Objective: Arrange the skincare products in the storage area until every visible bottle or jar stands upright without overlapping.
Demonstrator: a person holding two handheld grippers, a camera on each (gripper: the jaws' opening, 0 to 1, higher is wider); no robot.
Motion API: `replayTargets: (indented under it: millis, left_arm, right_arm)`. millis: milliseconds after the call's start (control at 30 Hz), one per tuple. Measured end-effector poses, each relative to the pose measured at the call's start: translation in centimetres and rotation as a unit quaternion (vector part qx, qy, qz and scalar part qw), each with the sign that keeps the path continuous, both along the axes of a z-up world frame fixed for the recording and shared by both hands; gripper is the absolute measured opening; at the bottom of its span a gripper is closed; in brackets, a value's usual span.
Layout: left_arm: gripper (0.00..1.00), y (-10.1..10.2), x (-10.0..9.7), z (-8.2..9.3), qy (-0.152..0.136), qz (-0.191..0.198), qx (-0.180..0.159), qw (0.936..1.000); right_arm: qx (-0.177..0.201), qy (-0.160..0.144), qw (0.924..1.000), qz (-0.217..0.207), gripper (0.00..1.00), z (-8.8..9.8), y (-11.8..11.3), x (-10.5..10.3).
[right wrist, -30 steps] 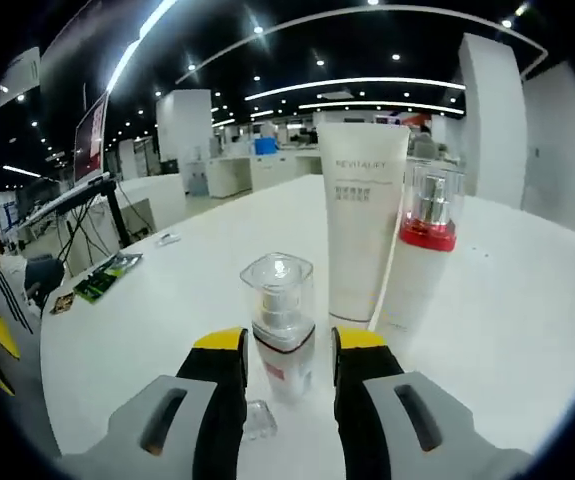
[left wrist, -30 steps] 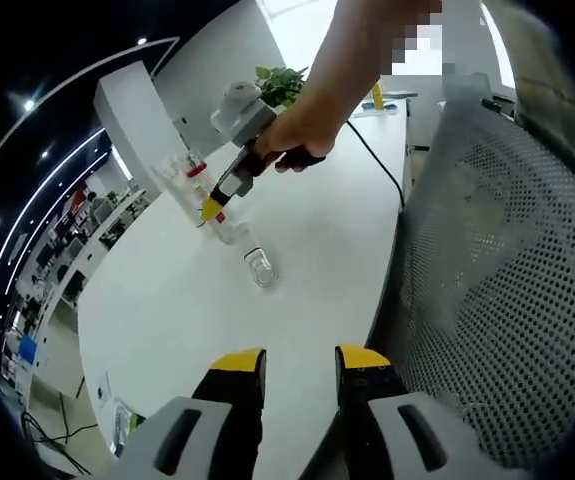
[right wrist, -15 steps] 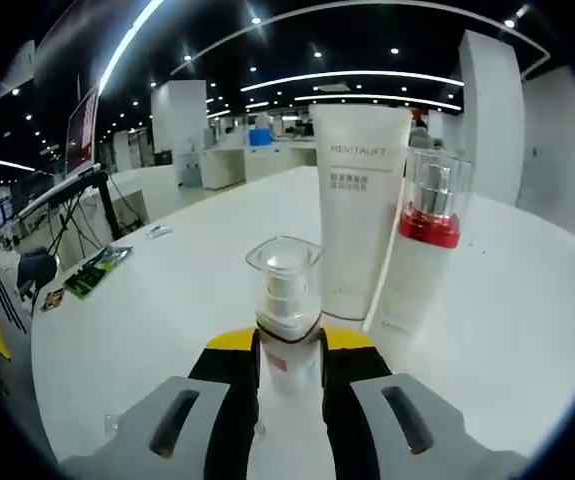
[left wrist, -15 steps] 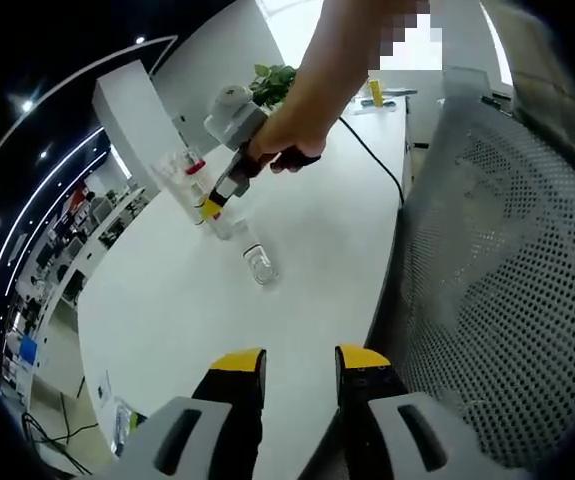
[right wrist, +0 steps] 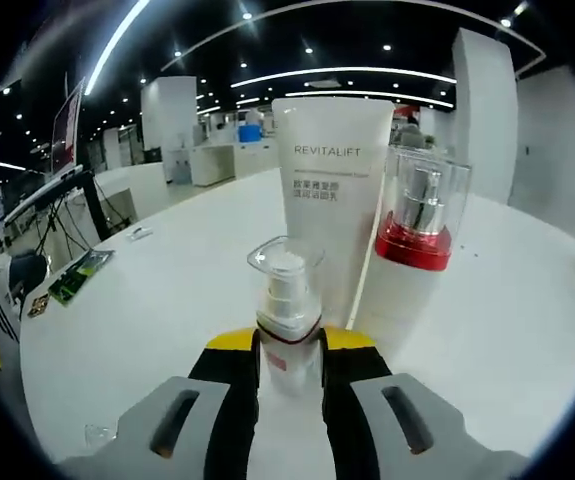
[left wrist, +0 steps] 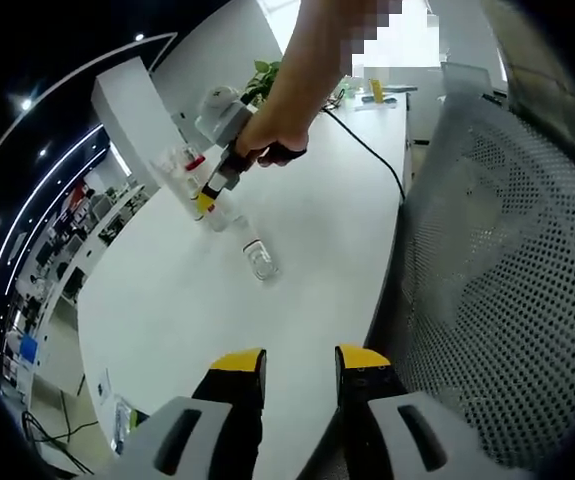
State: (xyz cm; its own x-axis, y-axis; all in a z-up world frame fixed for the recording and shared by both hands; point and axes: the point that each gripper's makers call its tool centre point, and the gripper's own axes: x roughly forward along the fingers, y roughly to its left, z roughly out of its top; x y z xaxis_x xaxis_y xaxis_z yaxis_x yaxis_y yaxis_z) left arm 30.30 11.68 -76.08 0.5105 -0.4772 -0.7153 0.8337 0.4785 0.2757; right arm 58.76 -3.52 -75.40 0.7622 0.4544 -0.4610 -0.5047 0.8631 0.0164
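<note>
Three products crowd the right gripper view: small pump bottle (right wrist: pixel 287 320) pinched between the jaws of the right gripper (right wrist: pixel 287 345), long axis upright, with the white tube (right wrist: pixel 329 215) just beyond it and the red-collared bottle (right wrist: pixel 412 240) to the tube's right. Close enough that the held bottle overlaps the tube's lower part by eye; touching or not, cannot tell. Judged next: setting down on bare table (right wrist: pixel 167 280) to the left, apart from the pair. Bottle clear plastic, faceted cap, white pump inside, red band at the neck; tube matte white, flat-sided, standing on its cap end; tall bottle frosted with a clear cap over a silver pump.

Farther off, the left gripper (left wrist: pixel 299 365) hovers spread and idle over the near table edge beside a mesh chair (left wrist: pixel 507 280). One small clear jar (left wrist: pixel 260 262) lies between it and the right gripper's cluster, nearer the left one.
</note>
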Motion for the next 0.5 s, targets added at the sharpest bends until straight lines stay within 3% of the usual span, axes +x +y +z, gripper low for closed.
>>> replayTargets:
  millis: [500]
  left_arm:
    - [0.28,0.26,0.07,-0.10,-0.001,0.003,0.007,1.0000]
  right_arm:
    - [-0.001,0.004,1.0000,0.000,0.21,-0.22,-0.06,0.28]
